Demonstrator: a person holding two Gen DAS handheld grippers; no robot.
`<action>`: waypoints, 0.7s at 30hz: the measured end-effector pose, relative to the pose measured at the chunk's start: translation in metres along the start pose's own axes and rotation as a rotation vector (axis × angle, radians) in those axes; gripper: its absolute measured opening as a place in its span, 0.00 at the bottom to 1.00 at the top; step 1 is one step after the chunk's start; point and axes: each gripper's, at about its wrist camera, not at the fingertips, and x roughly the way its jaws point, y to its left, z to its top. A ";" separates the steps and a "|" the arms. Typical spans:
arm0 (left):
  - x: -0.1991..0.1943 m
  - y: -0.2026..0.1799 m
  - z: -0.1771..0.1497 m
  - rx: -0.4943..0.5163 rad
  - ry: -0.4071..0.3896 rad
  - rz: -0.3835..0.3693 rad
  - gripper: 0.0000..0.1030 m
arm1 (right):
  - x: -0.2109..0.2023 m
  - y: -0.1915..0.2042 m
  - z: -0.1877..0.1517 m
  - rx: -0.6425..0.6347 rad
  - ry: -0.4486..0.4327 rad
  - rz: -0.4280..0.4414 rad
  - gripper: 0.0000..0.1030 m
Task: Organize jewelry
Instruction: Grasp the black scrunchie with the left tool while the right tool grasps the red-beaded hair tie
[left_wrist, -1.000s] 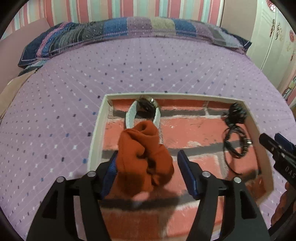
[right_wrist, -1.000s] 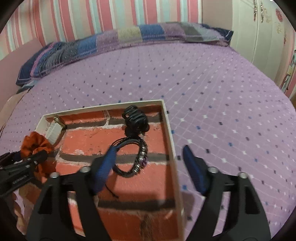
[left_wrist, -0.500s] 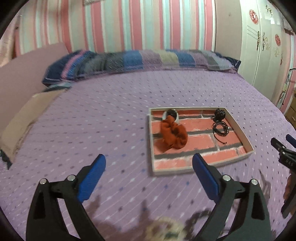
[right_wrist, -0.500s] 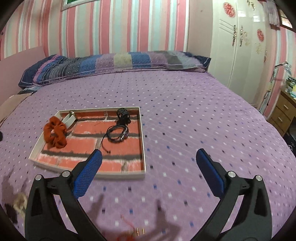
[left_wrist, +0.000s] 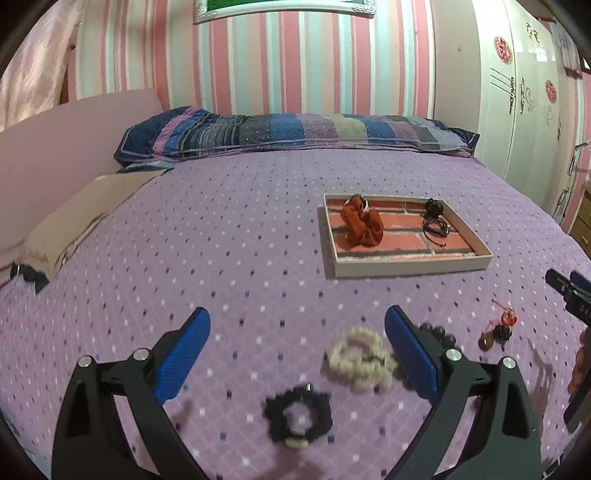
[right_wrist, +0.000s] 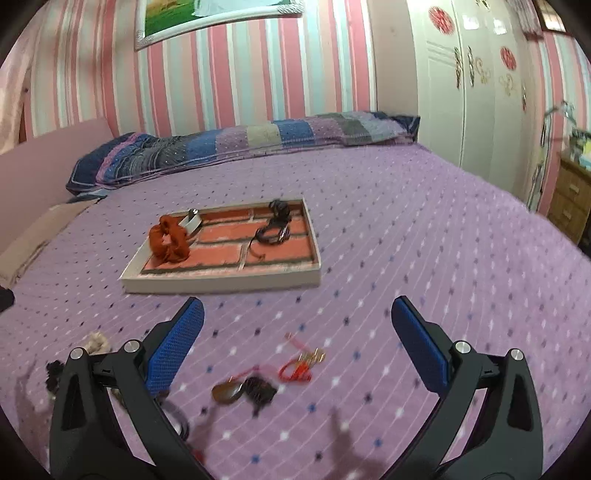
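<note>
Both grippers have pulled well back from the tray since a second ago, when the left one stood over the orange scrunchie and the right one hung above the black bracelet; the tray now sits far off and loose pieces on the bedspread have come into sight.

The left gripper (left_wrist: 297, 350) hangs over the purple bed (left_wrist: 221, 240) with its jaws spread wide and nothing between them. The right gripper (right_wrist: 297, 345) is likewise wide open and holds nothing.

From the left wrist view, the tray (left_wrist: 406, 267) with its brick-pattern floor lies at about 1 o'clock, well apart from the gripper. In it, the orange scrunchie (left_wrist: 361, 226) rests at the 10 o'clock end, partly over a white watch (right_wrist: 192, 222) whose strap shows behind it in the right wrist view. The black bracelet (left_wrist: 436, 229) lies toward the tray's 2 o'clock side, with a black hair clip (left_wrist: 433, 206) just beyond it near the far wall.

Close in front of the left gripper lies a cream pearl bracelet (left_wrist: 358, 356), just beside the inner face of the gripper's right finger. A black scrunchie (left_wrist: 297, 417), blurred, sits at 6 o'clock between the fingers. Dark round beads (left_wrist: 437, 332) show just past the right finger.

In the right wrist view, a red cord piece (right_wrist: 297, 363) with small gold ends lies between the fingers, and a brown pendant (right_wrist: 227, 392) touches a small dark item beside it; both are blurred.

A striped pillow (left_wrist: 295, 131) runs along the head of the bed at 12 o'clock.
</note>
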 end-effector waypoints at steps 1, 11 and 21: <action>0.000 0.002 -0.009 -0.015 0.005 -0.008 0.91 | -0.001 0.002 -0.009 0.005 0.010 0.003 0.96; 0.019 0.012 -0.067 -0.039 0.073 -0.012 0.91 | 0.002 0.048 -0.073 -0.122 0.070 -0.022 0.96; 0.043 0.029 -0.096 -0.088 0.128 -0.011 0.91 | 0.019 0.068 -0.091 -0.197 0.101 -0.025 0.96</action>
